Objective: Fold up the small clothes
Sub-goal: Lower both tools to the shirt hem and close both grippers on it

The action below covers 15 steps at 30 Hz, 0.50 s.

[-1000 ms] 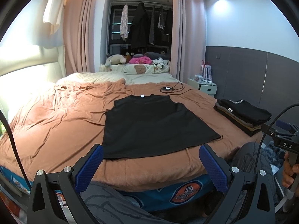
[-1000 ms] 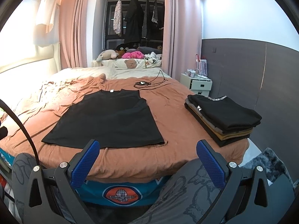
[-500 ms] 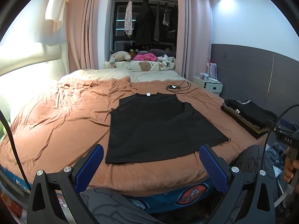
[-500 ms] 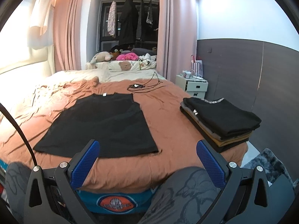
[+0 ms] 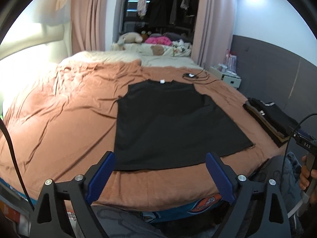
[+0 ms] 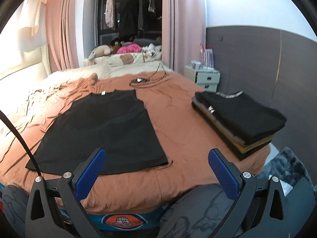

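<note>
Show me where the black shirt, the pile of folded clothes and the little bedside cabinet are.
black shirt [image 5: 174, 123], left wrist view, middle of its spread-out body
pile of folded clothes [image 6: 239, 117], right wrist view, top black garment
bedside cabinet [image 6: 206, 78], right wrist view, its drawer front

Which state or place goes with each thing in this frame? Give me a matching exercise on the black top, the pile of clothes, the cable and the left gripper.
Column one:
1. black sleeveless top
2. stack of folded clothes
3. black cable
4. left gripper

Column two:
A. coiled on the far part of the orange bedspread, beyond the neck label
B. spread flat, unfolded, hem toward the camera
C. jaws apart, nothing between them, just short of the hem
D. piled at the bed's right edge, a black piece on top

Pairs: 1-B, 2-D, 3-A, 4-C
</note>
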Tool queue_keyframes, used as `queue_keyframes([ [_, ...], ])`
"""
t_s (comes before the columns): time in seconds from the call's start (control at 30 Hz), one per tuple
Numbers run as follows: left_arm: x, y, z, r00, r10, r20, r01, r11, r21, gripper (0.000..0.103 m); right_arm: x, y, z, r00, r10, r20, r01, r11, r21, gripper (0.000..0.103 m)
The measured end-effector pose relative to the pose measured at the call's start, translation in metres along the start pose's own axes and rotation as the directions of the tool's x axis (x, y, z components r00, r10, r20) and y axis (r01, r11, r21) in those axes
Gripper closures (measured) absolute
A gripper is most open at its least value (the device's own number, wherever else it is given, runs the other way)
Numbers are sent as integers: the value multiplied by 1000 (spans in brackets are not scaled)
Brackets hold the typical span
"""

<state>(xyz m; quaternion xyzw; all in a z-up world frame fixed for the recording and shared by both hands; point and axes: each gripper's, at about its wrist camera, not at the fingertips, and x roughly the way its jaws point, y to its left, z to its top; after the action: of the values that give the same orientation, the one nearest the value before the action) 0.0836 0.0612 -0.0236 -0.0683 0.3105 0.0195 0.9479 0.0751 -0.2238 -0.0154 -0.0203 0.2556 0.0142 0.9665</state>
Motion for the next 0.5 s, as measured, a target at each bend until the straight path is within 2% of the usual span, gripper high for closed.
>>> queue_keyframes([
  [0.1, 19, 15, 0, 999, 8, -50, -10, 999, -45, 21, 22, 4, 6, 998, 13, -58, -15, 1000, -27, 0],
  [0.17, 34, 27, -1, 995, 23, -99, -30, 997, -76, 33, 36, 4, 10, 995, 53, -87, -54, 999, -11, 0],
  [0.27, 54, 43, -4, 987, 20, -162, -43, 989, -139, 44, 59, 0, 15, 986, 101, -129, -97, 995, 37, 0],
  [0.37, 73, 60, -8, 977, 23, -213, -66, 979, -195, 48, 77, -9, 23, 983, 106, -147, -101, 994, 39, 0],
  [0.5, 93, 68, -10, 965, 30, -261, -88, 973, -215, 49, 100, -22, 37, 979, 113, -172, -111, 994, 25, 0],
])
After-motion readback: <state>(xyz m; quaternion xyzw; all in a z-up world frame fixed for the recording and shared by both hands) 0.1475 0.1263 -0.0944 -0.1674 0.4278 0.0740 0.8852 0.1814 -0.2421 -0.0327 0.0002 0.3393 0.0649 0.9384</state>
